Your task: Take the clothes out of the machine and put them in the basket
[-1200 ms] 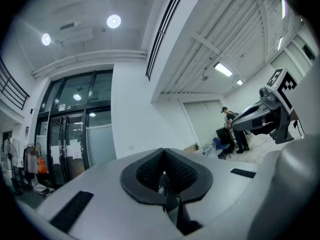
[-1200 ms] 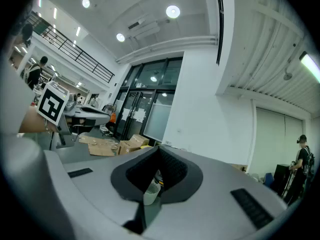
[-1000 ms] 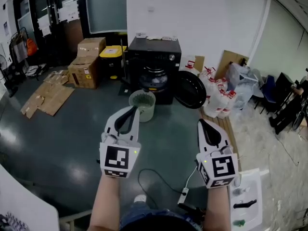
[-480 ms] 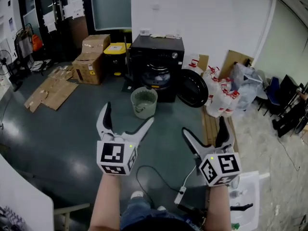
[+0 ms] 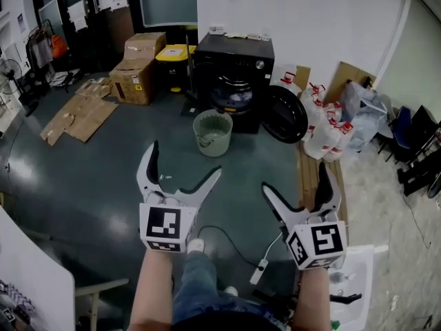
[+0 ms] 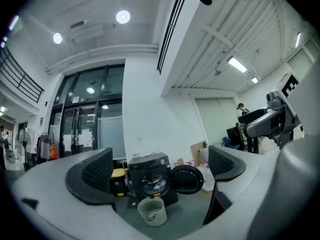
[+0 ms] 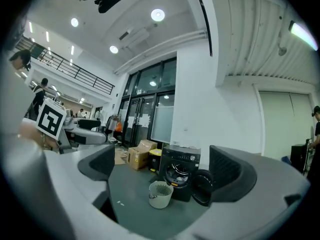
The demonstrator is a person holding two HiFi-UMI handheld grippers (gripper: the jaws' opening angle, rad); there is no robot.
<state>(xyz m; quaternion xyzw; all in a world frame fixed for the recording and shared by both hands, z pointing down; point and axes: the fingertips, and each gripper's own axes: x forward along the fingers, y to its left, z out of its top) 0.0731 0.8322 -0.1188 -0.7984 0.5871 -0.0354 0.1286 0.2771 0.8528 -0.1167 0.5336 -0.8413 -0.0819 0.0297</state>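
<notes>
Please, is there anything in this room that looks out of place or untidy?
Yes: flattened cardboard lies loose on the floor left of the washing machine, and a power strip lies by the person's foot, perhaps a trip risk. The door stands open.

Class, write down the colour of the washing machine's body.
Black; the boxy front-loading washing machine shows best in the head view.
</notes>
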